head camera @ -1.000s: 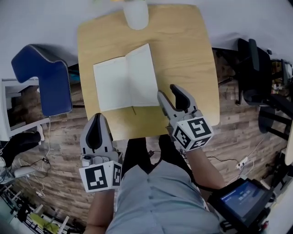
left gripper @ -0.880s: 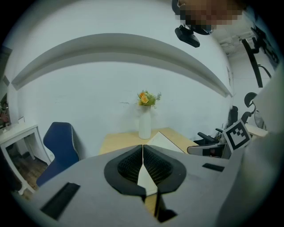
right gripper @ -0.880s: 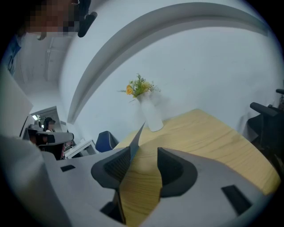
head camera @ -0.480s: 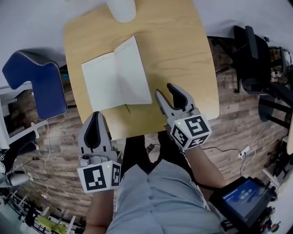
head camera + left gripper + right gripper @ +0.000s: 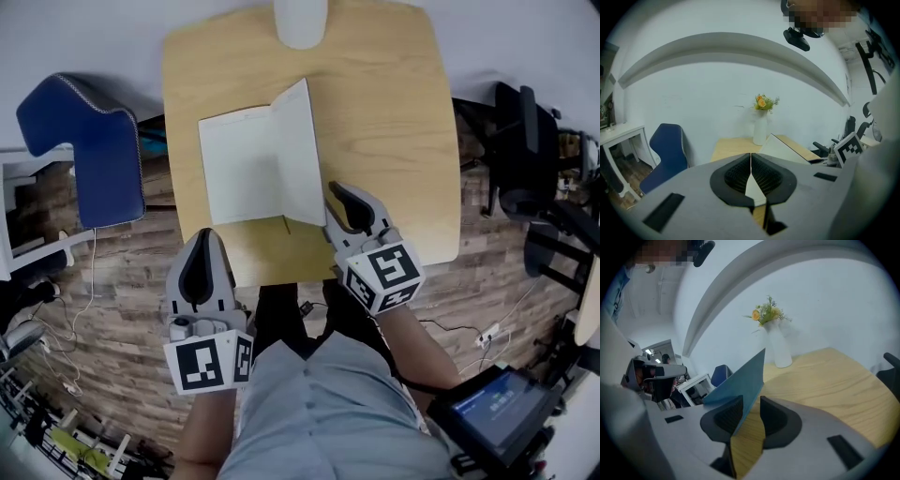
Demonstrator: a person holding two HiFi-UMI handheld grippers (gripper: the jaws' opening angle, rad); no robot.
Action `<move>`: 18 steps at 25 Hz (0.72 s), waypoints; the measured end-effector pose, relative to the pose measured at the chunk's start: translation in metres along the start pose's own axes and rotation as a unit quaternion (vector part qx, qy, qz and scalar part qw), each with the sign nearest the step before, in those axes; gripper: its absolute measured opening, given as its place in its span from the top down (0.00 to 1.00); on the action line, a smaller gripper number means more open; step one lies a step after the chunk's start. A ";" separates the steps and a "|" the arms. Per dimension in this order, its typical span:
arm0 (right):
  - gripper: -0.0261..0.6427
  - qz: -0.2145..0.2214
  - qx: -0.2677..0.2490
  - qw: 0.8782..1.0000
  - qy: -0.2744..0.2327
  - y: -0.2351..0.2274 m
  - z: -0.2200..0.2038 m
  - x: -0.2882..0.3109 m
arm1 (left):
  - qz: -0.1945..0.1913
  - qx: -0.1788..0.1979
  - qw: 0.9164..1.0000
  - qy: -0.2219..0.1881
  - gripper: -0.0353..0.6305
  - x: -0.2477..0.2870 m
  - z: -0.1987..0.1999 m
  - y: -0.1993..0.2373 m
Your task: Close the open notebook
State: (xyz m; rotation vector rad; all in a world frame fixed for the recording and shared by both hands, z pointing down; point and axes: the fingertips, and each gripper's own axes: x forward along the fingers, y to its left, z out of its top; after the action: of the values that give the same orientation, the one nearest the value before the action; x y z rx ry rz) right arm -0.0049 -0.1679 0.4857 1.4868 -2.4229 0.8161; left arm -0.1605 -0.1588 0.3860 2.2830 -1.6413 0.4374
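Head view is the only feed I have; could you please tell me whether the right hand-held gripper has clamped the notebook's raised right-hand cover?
Observer: Not clamped. In the right gripper view the notebook's cover stands tilted up between the jaws of the right hand-held gripper. The jaws have just been closing, but there is a gap on the cover's right side.
Operator: Thank you. What colour is the outside of that cover?
Observer: Blue.
Operator: And is the left hand-held gripper holding anything?
Observer: No. The left gripper view shows the left hand-held gripper with its jaws together and nothing between them.
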 end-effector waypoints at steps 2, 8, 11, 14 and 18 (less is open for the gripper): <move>0.76 0.012 -0.010 1.000 0.000 0.012 0.007 0.005 | 0.010 -0.005 1.000 -0.009 0.92 -0.007 0.006 0.007; 0.76 0.042 -0.034 0.999 0.008 0.040 0.022 0.025 | 0.040 -0.020 0.999 -0.022 0.92 -0.024 0.016 0.031; 0.76 0.052 -0.044 0.998 0.010 0.051 0.025 0.034 | 0.052 -0.027 0.998 -0.028 0.92 -0.032 0.017 0.043; 0.76 0.060 -0.052 0.997 0.016 0.062 0.024 0.041 | 0.062 -0.034 0.997 -0.031 0.92 -0.038 0.016 0.054; 0.76 0.070 -0.061 0.995 0.026 0.072 0.022 0.050 | 0.073 -0.042 0.996 -0.031 0.91 -0.041 0.013 0.065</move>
State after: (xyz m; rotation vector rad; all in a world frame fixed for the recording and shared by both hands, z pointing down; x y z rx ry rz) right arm -0.0892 -0.1931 0.4633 1.2504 -2.5113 0.7095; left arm -0.2342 -0.1486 0.3608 2.1448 -1.8295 0.3247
